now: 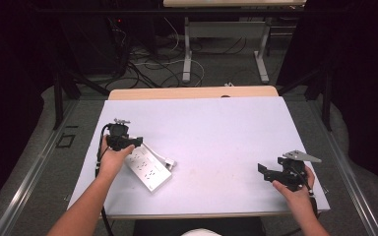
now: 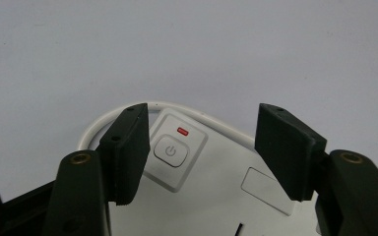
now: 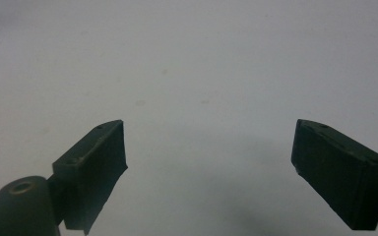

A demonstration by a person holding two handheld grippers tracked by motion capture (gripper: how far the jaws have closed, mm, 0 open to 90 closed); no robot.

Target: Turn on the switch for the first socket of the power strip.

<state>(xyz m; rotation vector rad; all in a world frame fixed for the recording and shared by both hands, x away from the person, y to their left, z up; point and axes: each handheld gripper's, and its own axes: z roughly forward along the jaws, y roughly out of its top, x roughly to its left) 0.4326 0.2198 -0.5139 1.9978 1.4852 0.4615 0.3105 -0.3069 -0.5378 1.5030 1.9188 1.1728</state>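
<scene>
- Two forearms are reaching in from six o'clock.
- I'm hovering my left gripper, jaws wide, over the power strip button.
- I'm holding my right gripper gaping, gripping nothing, above the table.

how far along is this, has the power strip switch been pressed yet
Done: the left gripper is over the switch end of the white power strip. In hand: its open jaws straddle the power button, without visibly touching it. Left: the press itself; whether the red indicator is lit is unclear. The right gripper is open, off near the table's right edge.
</scene>
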